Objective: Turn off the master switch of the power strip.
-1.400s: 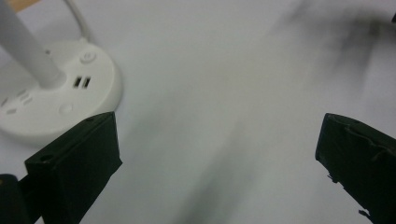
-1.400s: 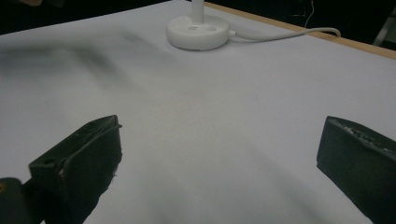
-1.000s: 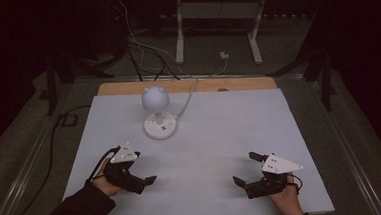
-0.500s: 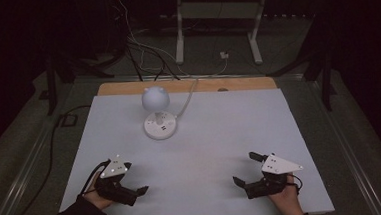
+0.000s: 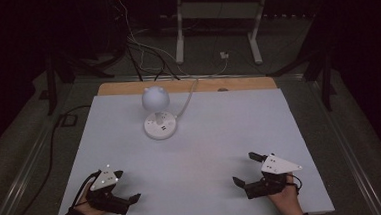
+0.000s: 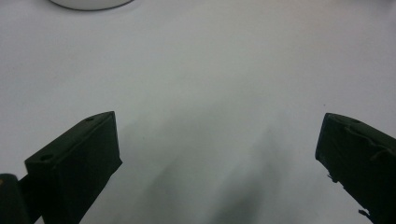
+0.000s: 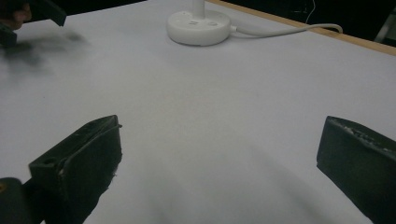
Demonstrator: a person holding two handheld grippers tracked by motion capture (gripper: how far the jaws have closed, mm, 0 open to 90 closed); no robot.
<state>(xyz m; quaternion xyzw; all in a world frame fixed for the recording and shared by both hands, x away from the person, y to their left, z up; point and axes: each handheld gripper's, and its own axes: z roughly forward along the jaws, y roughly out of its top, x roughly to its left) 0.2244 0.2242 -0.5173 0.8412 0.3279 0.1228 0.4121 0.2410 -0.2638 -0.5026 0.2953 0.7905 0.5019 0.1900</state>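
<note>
A small white desk lamp stands at the back left of the white table, with a round base (image 5: 159,126) and a ball-shaped head (image 5: 154,97). My left gripper (image 5: 127,185) rests near the front left edge, open with nothing between its jaws. My right gripper (image 5: 244,169) sits near the front right, also open and empty. In the left gripper view the left gripper (image 6: 219,135) has its jaws wide apart over bare table, with the lamp base (image 6: 88,3) at the top edge. In the right gripper view the right gripper (image 7: 219,140) faces the lamp base (image 7: 200,25) far ahead.
A white cable (image 5: 188,98) runs from the lamp base over the table's wooden back edge (image 5: 237,83). The white table top (image 5: 239,124) is ringed by dark floor with cables and a metal stand (image 5: 218,15) behind. The other hand's gripper (image 7: 37,11) shows top left in the right gripper view.
My left gripper has drawn back toward the front edge of the table and slightly left. The right gripper and the lamp have stayed put.
</note>
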